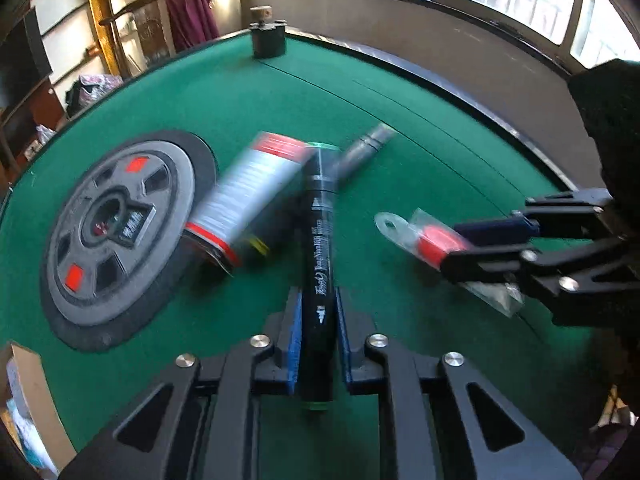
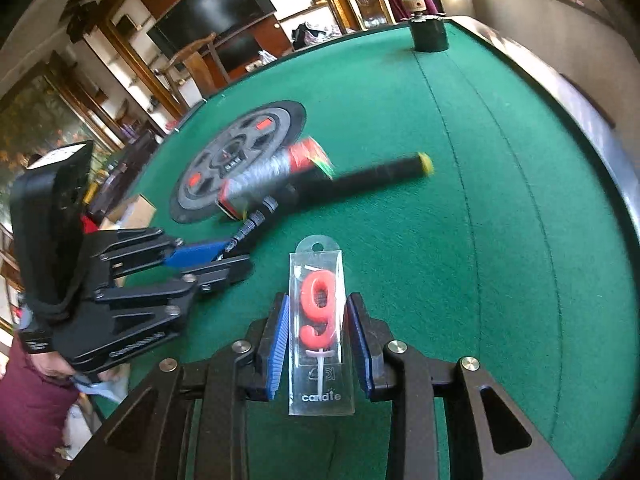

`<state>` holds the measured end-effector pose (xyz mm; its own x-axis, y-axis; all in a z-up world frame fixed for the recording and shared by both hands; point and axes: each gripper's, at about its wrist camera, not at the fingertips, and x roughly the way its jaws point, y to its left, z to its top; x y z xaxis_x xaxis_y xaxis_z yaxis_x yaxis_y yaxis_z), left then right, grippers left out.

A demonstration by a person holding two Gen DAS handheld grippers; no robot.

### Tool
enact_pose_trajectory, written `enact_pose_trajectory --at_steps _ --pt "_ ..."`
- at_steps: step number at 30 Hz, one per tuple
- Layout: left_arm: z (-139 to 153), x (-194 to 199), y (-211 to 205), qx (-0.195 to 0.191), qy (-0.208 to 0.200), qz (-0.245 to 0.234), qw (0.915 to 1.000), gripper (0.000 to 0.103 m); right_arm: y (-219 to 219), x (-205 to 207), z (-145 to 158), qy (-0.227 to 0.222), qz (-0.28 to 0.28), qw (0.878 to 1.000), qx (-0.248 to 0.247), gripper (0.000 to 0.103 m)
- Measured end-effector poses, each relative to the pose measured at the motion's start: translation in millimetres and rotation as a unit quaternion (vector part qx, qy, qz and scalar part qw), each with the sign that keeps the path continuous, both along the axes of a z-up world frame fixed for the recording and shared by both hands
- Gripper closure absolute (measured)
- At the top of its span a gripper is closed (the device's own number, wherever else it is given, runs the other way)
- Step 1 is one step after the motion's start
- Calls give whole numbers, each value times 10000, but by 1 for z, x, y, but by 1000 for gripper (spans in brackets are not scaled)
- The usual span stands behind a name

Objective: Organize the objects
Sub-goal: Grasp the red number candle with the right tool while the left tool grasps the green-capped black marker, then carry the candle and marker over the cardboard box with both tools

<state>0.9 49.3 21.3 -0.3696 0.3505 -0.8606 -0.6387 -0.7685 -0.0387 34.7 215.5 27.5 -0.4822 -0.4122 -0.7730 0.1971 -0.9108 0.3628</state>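
Two tools clamped: left tool (image 1: 318, 312) on black marker (image 1: 319, 256), right tool (image 2: 320, 340) on candle pack (image 2: 320, 336).

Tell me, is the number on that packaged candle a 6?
No, the red candle inside its clear pack, held between the right tool's blue pads, is shaped as a 9 above the word "candle".

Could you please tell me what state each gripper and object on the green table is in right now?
left gripper: shut on the black marker.
black marker: held lengthwise between the pads.
right gripper: shut on the candle packet.
candle packet: sealed, red 9 candle inside.
silver can: lying on its side, blurred.
grey pen: lying flat.
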Motion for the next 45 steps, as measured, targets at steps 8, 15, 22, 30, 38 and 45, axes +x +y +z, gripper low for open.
enact_pose_trajectory --at_steps 8,15,22,30,38,45 --pt "-1 11 15 -91 36 136 9999 86 6 7 0 -44 -116 9998 124 72" --pt "-3 16 38 -128 453 299 9984 83 4 8 0 -27 -102 9998 168 71" --pt "-1 35 20 13 426 641 9970 89 -6 8 0 51 -29 9990 442 66" --pt "26 60 -39 788 356 1313 9876 89 -47 18 -1 461 112 9811 1875 68" --pt "46 88 -90 1160 545 1859 9742 89 -57 10 -1 377 198 9820 1839 73" --pt "61 113 -163 1465 648 2548 9536 89 -57 25 20 521 133 9898 1316 73"
